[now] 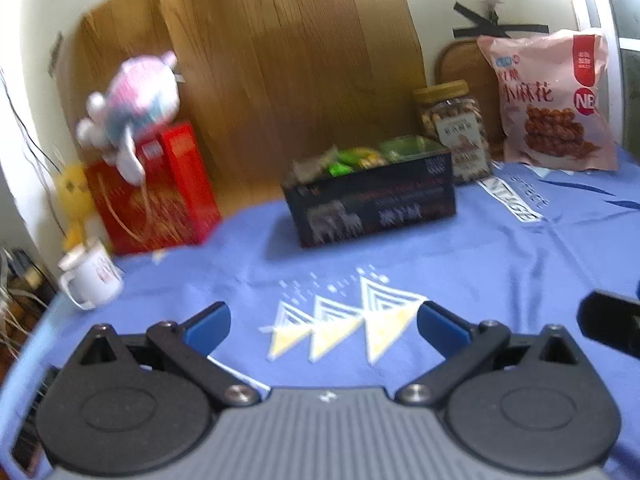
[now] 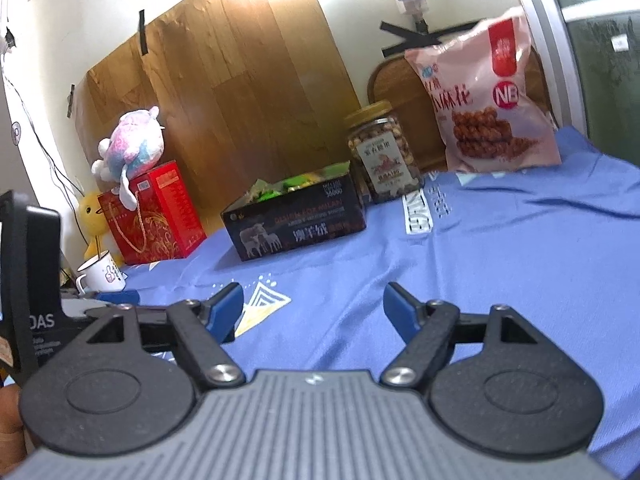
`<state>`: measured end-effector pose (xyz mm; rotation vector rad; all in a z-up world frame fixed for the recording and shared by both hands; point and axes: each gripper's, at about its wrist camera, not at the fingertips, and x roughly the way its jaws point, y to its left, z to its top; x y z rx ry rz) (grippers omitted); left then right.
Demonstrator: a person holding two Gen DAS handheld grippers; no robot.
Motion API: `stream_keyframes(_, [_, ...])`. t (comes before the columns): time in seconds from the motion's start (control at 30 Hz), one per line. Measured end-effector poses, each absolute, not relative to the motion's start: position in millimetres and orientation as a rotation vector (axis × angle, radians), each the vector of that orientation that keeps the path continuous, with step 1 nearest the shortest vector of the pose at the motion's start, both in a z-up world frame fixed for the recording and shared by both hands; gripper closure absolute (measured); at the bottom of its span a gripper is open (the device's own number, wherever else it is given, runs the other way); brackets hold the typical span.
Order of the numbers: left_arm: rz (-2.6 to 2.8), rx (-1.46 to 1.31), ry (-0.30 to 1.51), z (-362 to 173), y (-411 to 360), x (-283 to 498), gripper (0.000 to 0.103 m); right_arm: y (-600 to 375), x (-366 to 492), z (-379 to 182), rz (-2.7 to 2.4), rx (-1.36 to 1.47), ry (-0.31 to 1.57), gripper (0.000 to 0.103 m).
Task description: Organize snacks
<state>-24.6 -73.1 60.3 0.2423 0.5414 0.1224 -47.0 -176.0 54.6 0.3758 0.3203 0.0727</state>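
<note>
Both grippers hang low over the blue cloth, fingers spread wide and holding nothing: the left gripper and the right gripper. The snacks all lie ahead of the fingers, toward the back wall. The dark cardboard box, filled with green-wrapped snacks, sits forward and slightly left of the right gripper, and almost dead ahead of the left; its long axis runs roughly across both views. Just beside its right end stands the upright jar of nuts, and farther right the pink twist-snack bag leans against the wall, printed face toward the cameras. By my reading, the right gripper is better placed for jar and bag.
</note>
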Motion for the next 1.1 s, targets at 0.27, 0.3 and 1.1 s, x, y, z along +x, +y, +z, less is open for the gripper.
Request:
stream_keyframes(0.27, [0.145,0.290,0.481,68,-81,-31,0.000,-174,-54,53,0.070,0.373,0.314,0.024])
stream_keyframes(0.3, [0.151,0.299,0.471,68,-83,-32,0.000,-175,-55,52,0.069,0.376,0.312,0.024])
stream_keyframes(1.1, [-0.055,0.167,0.572,62,-61,-20,0.000,-181,-51,56,0.011,0.342,0.350,0.024])
